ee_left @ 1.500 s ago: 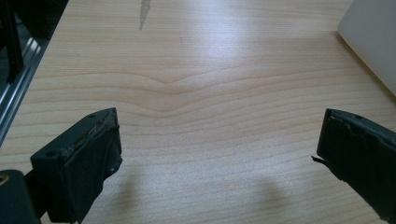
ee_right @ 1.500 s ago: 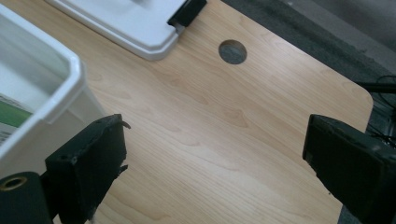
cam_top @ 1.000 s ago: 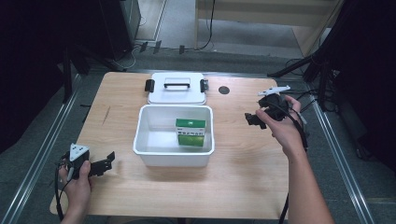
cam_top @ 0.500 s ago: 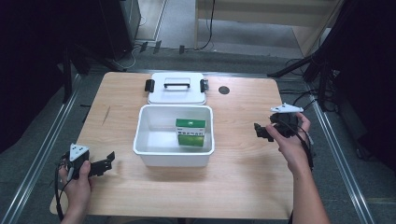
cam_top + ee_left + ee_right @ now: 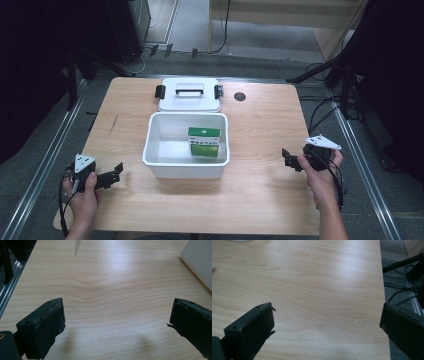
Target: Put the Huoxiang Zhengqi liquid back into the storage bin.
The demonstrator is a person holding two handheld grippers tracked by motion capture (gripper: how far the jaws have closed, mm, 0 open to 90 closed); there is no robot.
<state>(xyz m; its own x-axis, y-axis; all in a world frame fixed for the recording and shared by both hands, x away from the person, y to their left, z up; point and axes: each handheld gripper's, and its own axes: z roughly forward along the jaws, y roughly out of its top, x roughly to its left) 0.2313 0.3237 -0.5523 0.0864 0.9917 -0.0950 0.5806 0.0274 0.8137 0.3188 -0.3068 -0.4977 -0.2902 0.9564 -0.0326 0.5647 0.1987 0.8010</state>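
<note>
Both jaws gaping and empty, the left hand-held gripper point(image 5: 114, 172) and right hand-held gripper point(image 5: 289, 159) rest by the table's point(image 5: 260, 200) near corners (clear of work), the right one's jaws having just been opening on nothing, leaving the green box point(image 5: 203, 141) inside the open white bin point(image 5: 185, 168), its lid point(image 5: 189, 95) parked just beyond.

1. The left tongs point(image 5: 111, 176) are black, topped by a grey three-cornered plate with small dark dots.
2. The right tongs point(image 5: 290, 160) match: black body, grey plate.
3. Each jaw is a black block with a screw hole and frayed dark padding.
4. Black cables trail from both toward 6 o'clock.
5. Both forearms are bare, no sleeves.
</note>
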